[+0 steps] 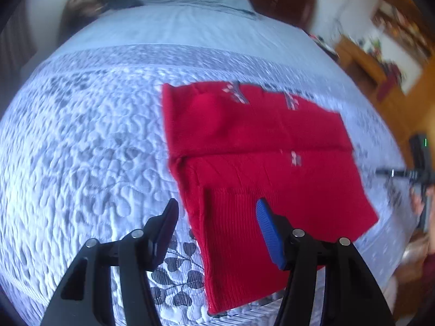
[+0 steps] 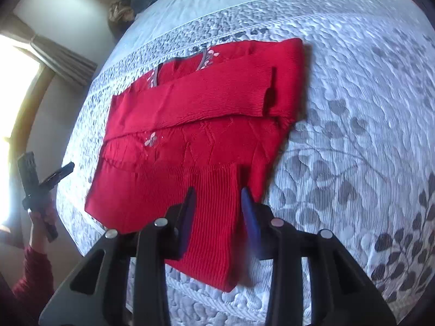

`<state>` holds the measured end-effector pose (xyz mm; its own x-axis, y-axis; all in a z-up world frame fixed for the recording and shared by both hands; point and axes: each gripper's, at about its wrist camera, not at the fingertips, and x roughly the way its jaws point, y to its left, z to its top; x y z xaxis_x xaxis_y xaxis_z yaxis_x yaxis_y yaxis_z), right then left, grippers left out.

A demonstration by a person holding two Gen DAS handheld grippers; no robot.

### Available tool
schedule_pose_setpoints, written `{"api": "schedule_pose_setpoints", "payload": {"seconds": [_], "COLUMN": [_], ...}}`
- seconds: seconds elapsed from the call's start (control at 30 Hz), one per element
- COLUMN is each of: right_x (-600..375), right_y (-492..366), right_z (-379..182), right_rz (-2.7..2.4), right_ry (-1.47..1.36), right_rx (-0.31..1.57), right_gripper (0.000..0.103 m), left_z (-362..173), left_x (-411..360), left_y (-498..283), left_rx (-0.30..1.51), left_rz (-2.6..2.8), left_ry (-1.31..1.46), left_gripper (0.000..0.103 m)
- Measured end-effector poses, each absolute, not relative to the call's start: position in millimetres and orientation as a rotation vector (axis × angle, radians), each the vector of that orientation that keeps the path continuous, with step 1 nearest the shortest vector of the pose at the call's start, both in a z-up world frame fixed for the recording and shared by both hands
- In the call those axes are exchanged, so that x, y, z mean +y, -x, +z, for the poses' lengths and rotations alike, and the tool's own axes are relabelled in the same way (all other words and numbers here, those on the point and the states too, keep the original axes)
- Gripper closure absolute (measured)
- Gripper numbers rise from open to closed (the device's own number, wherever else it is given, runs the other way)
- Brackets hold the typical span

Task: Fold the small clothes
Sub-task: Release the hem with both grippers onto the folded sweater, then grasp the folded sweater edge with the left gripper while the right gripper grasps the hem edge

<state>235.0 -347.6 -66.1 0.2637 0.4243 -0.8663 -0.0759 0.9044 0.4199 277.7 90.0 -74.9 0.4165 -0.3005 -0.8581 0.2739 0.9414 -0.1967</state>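
Observation:
A red knitted sweater (image 1: 258, 141) lies folded flat on a white-and-grey quilted bedspread (image 1: 81, 135), its sleeves laid across the body and its ribbed hem nearest the cameras. My left gripper (image 1: 217, 206) hovers open over the hem's left corner, with one finger above the bedspread and the blue-padded one above the cloth. In the right wrist view the same sweater (image 2: 195, 125) shows its sleeve cuff folded across the chest. My right gripper (image 2: 218, 193) stands open above the ribbed hem near its right edge. Neither gripper's pads press on the cloth.
The bedspread (image 2: 353, 108) stretches wide on every side of the sweater. Pillows and dark clothes (image 2: 136, 0) sit at the head of the bed. Wooden furniture (image 1: 361, 62) stands beyond the bed's edge. A hand in a red sleeve (image 2: 35, 258) is at the left of the right wrist view.

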Motion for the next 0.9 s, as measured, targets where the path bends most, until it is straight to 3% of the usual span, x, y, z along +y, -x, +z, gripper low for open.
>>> {"api": "schedule_pose_setpoints", "payload": {"seconds": [0.17, 0.37, 0.47, 0.53, 0.63, 0.73, 0.9], "right_x": [-338.0, -331.3, -330.9, -332.0, -331.7, -330.7, -328.3], "right_y": [-240.8, -242.9, -247.0, -249.4, -254.7, -261.7, -266.1], "right_z": [-76.6, -87.3, -92.5, -93.8, -96.8, -103.7, -115.7], "right_rz": [0.366, 0.371, 0.374, 0.382, 0.367, 0.364, 0.363], "right_ry": [-0.312, -0.276, -0.28, -0.292, -0.272, -0.257, -0.244], "right_rx": [1.281, 1.294, 1.291, 1.285, 1.274, 1.286, 1.323], "right_gripper": [0.066, 0.063, 0.063, 0.063, 0.049, 0.048, 0.049], "left_z": [-104.3, -118.3, -126.8, -132.0, -136.4, -139.1, -138.2], "left_x": [59.1, 53.5, 52.1, 53.7, 58.1, 61.8, 63.8], "left_y": [-280.5, -288.7, -293.3, -295.4, -297.0, -297.4, -295.9], "left_rx": [1.122, 1.141, 1.173, 1.189, 1.202, 1.202, 1.191], "left_rz": [-0.356, -0.375, -0.387, -0.4, -0.425, -0.443, -0.491], "left_ry": [-0.164, -0.161, -0.143, -0.124, -0.077, -0.035, 0.035], "left_gripper": [0.043, 0.046, 0.06, 0.078, 0.09, 0.1, 0.103]}}
